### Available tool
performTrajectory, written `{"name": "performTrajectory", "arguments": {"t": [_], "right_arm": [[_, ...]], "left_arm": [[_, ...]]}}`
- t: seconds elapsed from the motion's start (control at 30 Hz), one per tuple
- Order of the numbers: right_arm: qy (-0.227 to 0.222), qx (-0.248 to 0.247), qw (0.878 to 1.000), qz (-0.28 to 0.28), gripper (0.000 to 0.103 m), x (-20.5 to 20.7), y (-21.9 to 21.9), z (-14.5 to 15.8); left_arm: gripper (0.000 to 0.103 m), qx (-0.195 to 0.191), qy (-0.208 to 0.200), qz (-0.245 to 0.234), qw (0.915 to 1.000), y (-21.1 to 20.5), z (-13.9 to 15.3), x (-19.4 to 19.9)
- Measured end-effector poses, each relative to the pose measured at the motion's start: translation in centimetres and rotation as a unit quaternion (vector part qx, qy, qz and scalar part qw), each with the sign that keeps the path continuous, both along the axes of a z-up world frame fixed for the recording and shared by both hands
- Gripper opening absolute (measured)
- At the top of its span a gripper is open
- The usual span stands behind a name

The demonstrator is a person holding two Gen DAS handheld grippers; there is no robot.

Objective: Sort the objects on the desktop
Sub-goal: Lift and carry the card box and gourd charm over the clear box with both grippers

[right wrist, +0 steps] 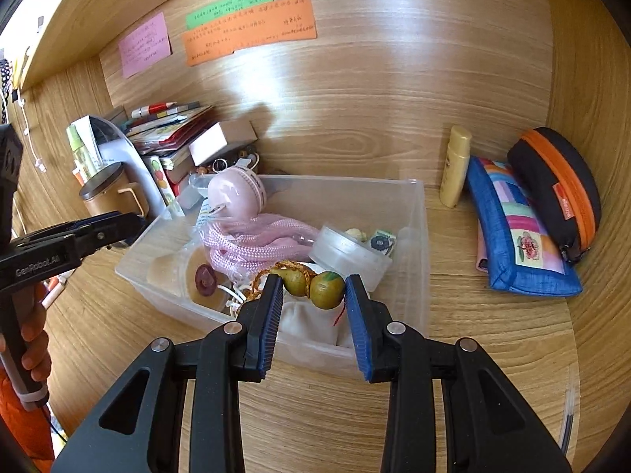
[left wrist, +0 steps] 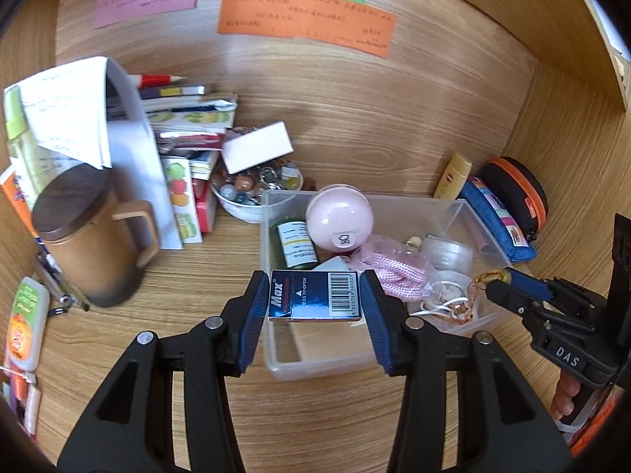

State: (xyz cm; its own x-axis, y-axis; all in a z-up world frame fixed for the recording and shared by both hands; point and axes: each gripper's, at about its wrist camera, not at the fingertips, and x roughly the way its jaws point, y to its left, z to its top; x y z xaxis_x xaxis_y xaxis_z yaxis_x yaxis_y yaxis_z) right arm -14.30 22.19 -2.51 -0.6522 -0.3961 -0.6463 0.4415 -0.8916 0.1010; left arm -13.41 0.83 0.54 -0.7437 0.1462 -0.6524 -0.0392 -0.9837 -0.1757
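Sorting looks partway done: the clear plastic bin [right wrist: 418, 213] already holds several trinkets, while the left gripper [left wrist: 314, 295] fingers clamp a dark blue staple box [left wrist: 314, 295] above it, the right gripper [right wrist: 314, 295] fingers bracket, perhaps pinch, a green gourd charm [right wrist: 315, 282], and clutter remains on the worktop [left wrist: 197, 276].

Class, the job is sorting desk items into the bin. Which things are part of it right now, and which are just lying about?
In the job:
left tool, shut on the staple box
right tool, shut on the gourd charm
clear bin

Lying about:
mug
marble bowl
blue pouch
yellow tube
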Motion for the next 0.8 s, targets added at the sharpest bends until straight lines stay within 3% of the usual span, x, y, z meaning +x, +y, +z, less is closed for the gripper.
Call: {"name": "performTrajectory", "arguments": {"t": [0.8], "right_arm": [[-0.022,0.032,0.998,0.045,0.030,-2.1,-3.4,-1.7]], "left_arm": [[0.047,-0.006,-0.033,-0.019,0.9993,1.5,-2.1,-4.0]]}}
